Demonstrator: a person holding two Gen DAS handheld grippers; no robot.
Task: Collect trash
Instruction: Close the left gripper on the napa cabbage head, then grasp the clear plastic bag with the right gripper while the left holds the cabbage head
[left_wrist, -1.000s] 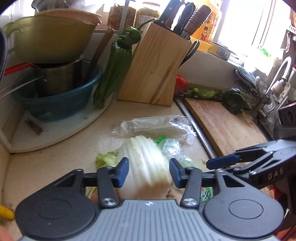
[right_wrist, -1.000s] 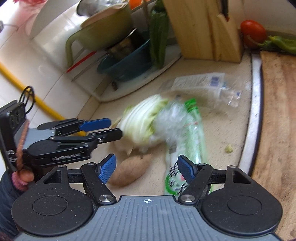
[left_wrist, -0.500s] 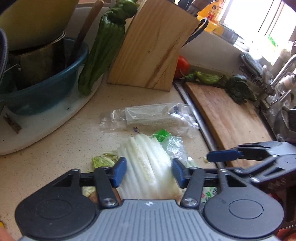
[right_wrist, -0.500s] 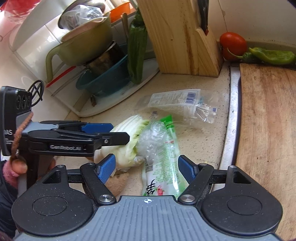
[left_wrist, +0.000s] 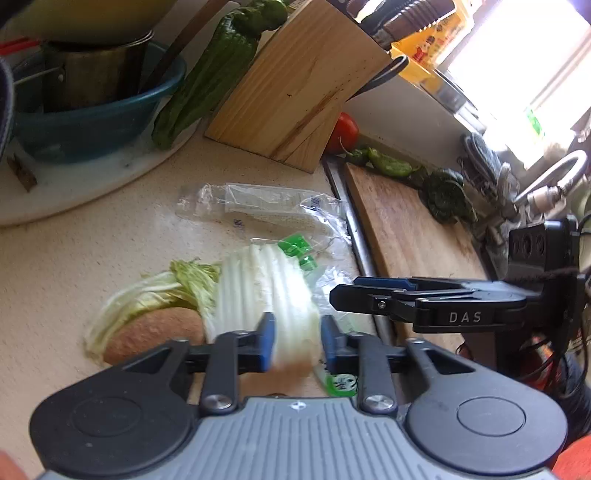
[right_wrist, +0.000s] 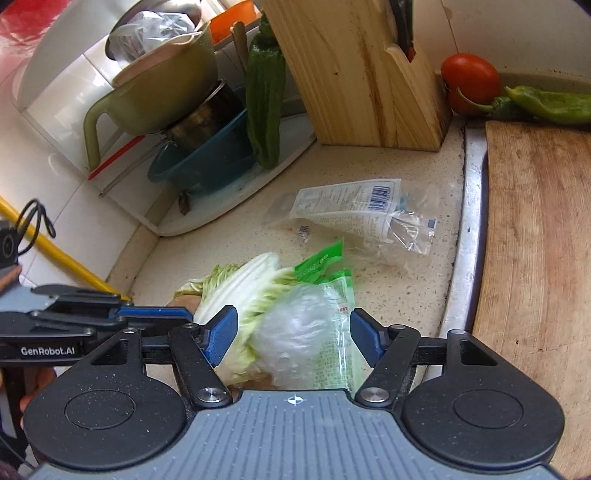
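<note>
My left gripper (left_wrist: 293, 341) points steeply down at the table (left_wrist: 74, 266), its jaws closing around the white stalk end of the cabbage (left_wrist: 266, 291); whether the pads already press it I cannot tell. My right gripper (right_wrist: 293, 338) also tilts down, beside the left, its jaws closing but wide, with the green-printed plastic bag (right_wrist: 314, 325) and some cabbage leaf between them, the pads not touching the bag. The cabbage lies on the table partly over a brown potato (left_wrist: 147, 332). Just beyond lies a clear plastic wrapper (right_wrist: 362, 210), flat. Farther back stand a wooden knife block (right_wrist: 354, 74), a teal basin (left_wrist: 92, 118) of stacked pots, a tomato (right_wrist: 469, 81), and a cutting board (right_wrist: 539, 240) to the right.
</note>
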